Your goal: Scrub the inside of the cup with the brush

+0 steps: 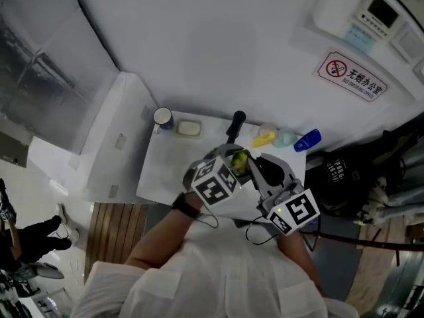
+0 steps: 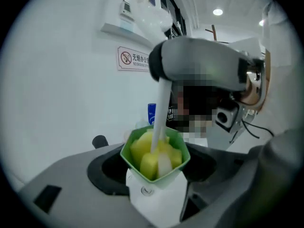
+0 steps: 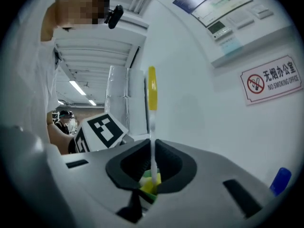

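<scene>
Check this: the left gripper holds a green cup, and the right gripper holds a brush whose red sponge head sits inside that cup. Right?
Not quite: the sponge head is yellow, not red, as the left gripper view shows. Otherwise yes: the left gripper holds the green cup, and the right gripper holds the brush, its head inside the cup.

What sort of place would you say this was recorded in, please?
Most likely an office or similar indoor workroom: a red-and-white no-smoking office sign hangs on the white wall, a white wall control panel with a small screen sits above it, and long ceiling strip lights glow in the background.
</scene>
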Tool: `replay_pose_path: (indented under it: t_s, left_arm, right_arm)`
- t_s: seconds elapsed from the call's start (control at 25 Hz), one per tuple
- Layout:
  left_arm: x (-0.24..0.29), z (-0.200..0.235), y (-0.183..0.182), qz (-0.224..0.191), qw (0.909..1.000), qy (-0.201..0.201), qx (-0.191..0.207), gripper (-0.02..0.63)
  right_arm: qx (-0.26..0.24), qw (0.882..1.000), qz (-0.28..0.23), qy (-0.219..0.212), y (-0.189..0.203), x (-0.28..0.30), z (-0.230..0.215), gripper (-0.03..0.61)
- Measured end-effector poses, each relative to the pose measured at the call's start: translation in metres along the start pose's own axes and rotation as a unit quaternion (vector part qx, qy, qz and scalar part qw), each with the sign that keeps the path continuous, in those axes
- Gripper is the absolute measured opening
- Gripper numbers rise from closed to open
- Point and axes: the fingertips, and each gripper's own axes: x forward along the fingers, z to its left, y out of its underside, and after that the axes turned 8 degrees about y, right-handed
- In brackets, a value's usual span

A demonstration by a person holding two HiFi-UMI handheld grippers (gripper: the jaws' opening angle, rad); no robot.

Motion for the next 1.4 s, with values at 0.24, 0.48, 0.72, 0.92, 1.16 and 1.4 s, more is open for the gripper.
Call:
replay_pose_path:
  t_s: [0.24, 0.48, 0.72, 0.92, 1.16, 1.4]
  left_arm:
    - [-0.011, 0.006, 0.006, -0.017, 0.9997, -0.011, -0.014, 0.299]
    - [-0.012, 0.007, 0.017, 0.004, 0.9998, -0.02, -0.007, 0.301]
    - [-0.018, -0.004, 0.009, -0.003, 0.9999, -0.013, -0.008, 0.301]
    - [-0.013, -0.009, 0.015, -0.014, 0.9997, -0.006, -0.02, 0.301]
    - [0.001, -0.013, 0.013, -0.014, 0.9997, 0.002, -0.018, 0.301]
    - [0.022, -0.018, 0.04, 0.025, 0.9996, 0.007, -0.013, 0.301]
  right_arm:
    - [-0.028, 0.999, 0.018, -0.009, -0.004, 0.006, 0.014, 0.029]
    - [-0.029, 0.999, -0.032, -0.02, -0.044, -0.001, 0.022, 0.029]
    - [-0.003, 1.0, 0.006, -0.027, 0.0, 0.006, 0.023, 0.029]
    - [-0.008, 0.999, 0.024, -0.027, 0.005, 0.002, 0.023, 0.029]
    - [-0.006, 1.0, 0.027, -0.008, 0.006, -0.014, 0.012, 0.029]
    - [0.029, 0.999, -0.014, 0.016, -0.016, -0.035, -0.006, 0.031]
